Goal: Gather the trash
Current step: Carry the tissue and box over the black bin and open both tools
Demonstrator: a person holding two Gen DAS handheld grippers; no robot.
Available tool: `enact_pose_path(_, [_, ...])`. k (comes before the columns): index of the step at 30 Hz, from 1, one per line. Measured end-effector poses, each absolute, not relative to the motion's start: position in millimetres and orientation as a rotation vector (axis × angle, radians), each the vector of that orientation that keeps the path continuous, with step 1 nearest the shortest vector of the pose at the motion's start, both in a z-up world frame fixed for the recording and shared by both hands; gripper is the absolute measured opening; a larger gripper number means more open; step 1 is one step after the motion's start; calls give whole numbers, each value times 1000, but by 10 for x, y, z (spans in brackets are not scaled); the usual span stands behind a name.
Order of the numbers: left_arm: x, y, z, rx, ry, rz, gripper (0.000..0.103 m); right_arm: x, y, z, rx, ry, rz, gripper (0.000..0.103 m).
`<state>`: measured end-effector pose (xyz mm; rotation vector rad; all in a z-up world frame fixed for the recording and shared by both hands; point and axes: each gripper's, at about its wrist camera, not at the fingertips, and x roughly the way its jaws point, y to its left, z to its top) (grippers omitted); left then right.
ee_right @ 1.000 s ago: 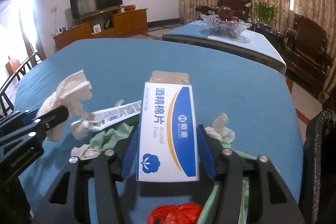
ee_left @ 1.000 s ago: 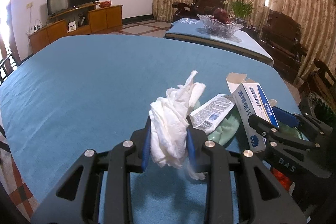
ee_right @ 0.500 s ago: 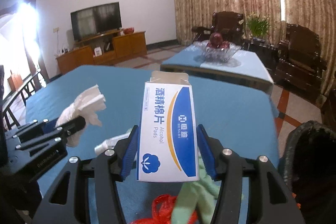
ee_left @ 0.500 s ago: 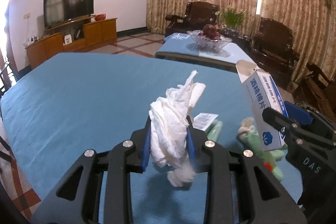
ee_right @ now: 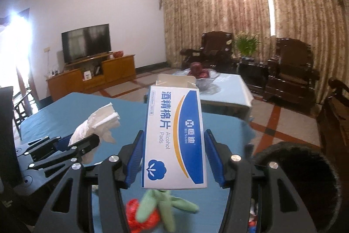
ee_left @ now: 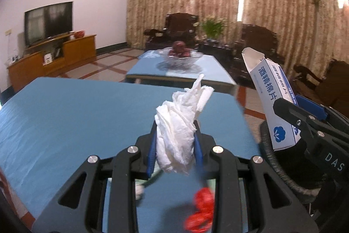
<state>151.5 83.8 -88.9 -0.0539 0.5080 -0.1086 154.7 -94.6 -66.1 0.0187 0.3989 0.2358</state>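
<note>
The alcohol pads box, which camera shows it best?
The right wrist view: the box faces the lens squarely between the right tongs, so its whole printed front is readable. The left wrist view shows the same box only from the side, tilted at the frame's right edge, partly hidden by the tongs' black arm.

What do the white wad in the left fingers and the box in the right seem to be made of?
White wad: soft tissue paper, matte, by its crumpled folds and ragged edges. Box: thin printed cardboard, slightly glossy face, by its straight creases and open top flap; whether anything is inside cannot be told.
</note>
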Motion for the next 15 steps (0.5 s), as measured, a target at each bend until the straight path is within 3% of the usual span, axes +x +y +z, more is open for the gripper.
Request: enact_pose_path(15, [1700,-430,-818,-30,478,-338,28,1375,-2125,-603,55,392,-11,54])
